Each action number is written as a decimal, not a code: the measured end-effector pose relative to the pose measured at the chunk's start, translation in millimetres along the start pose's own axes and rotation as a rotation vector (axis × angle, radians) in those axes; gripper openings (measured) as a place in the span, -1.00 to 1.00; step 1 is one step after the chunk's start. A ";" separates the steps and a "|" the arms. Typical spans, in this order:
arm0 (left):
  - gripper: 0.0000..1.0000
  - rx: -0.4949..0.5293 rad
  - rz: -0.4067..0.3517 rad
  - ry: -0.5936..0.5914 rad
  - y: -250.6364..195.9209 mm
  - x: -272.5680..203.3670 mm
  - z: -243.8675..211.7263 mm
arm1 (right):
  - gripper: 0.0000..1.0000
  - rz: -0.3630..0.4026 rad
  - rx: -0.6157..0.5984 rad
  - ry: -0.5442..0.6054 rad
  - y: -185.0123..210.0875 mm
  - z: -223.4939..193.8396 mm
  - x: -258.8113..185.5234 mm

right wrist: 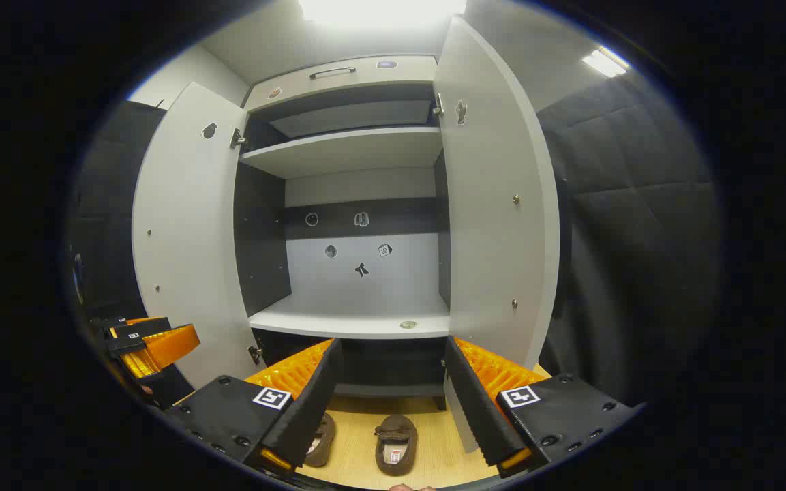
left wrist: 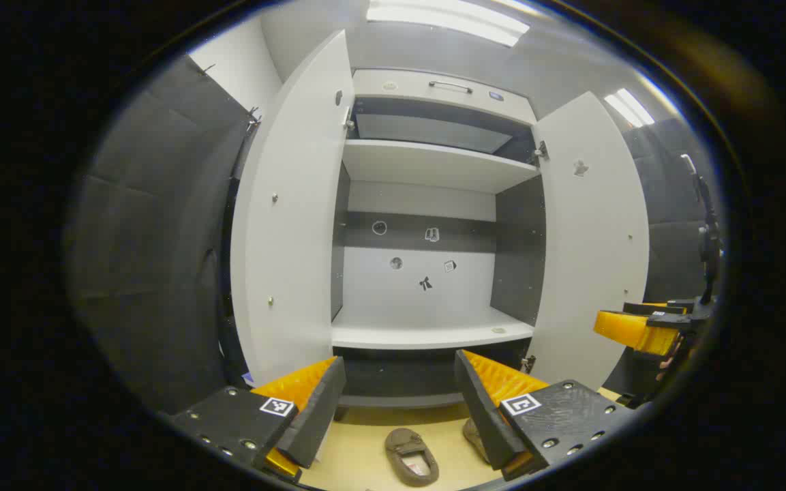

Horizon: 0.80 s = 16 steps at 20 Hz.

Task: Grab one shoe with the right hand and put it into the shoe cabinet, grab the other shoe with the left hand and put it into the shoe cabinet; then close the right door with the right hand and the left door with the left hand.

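Shoes lie on the pale wooden floor (right wrist: 433, 464) in front of a tall white shoe cabinet (right wrist: 358, 317) with dark inner walls: in the right gripper view a brown slip-on shoe (right wrist: 395, 444) lies between the right tool's fingers, and a second brown shoe (right wrist: 321, 440) just to its left is partly hidden behind one finger. In the left gripper view one brown shoe (left wrist: 411, 456) lies between the left tool's fingers, the other (left wrist: 472, 433) peeking out beside a finger. Both white cabinet doors, the left door (left wrist: 294, 225) and the right door (right wrist: 498, 204), stand wide open, baring two white shelves with nothing on them but a small round mark on the lower shelf (right wrist: 355, 320). Small stickers dot the back panel. The left tool (left wrist: 399, 402) hangs above the floor with jaws spread wide, holding nothing; the right tool (right wrist: 393, 402) is likewise agape and empty. Each tool also appears at the edge of the other's view.
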State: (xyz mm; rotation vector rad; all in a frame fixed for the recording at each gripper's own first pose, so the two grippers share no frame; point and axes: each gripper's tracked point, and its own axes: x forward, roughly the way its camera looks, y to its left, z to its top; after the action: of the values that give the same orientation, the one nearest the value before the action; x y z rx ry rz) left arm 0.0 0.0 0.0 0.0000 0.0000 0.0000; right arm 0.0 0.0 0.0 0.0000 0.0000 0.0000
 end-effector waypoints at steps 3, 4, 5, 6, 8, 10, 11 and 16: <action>0.99 0.007 0.003 -0.009 2.9 0.4 2.5 | 0.92 -0.011 0.003 -0.001 -2.4 0.0 -0.1; 0.99 0.006 0.004 -0.010 5.0 0.8 1.6 | 0.92 -0.014 0.005 0.004 -2.5 -1.4 0.8; 0.99 0.003 0.004 -0.011 5.5 0.9 2.1 | 0.92 -0.015 0.008 0.006 -2.9 -1.7 0.9; 0.99 0.000 0.006 -0.011 6.2 0.7 0.8 | 0.92 -0.016 0.010 0.009 -2.9 -1.6 1.2; 0.99 -0.001 0.007 -0.010 6.9 -0.5 -1.8 | 0.92 -0.017 0.009 0.010 -2.6 -1.4 2.4; 0.99 0.006 0.007 -0.005 7.1 -1.7 -4.2 | 0.92 -0.014 0.005 0.007 -1.3 -0.1 3.8; 0.99 0.009 0.008 -0.001 7.5 -1.9 -4.9 | 0.92 -0.012 0.004 0.007 -0.8 -0.1 4.8; 0.99 0.000 0.013 0.000 10.8 -3.8 -8.1 | 0.92 -0.002 0.008 -0.004 2.5 7.5 11.0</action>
State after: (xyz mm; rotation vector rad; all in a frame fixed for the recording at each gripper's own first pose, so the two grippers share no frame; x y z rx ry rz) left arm -3.8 10.8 -8.1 -0.0003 -0.0005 0.0128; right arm 11.0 2.5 7.5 0.0082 -0.0037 -0.0016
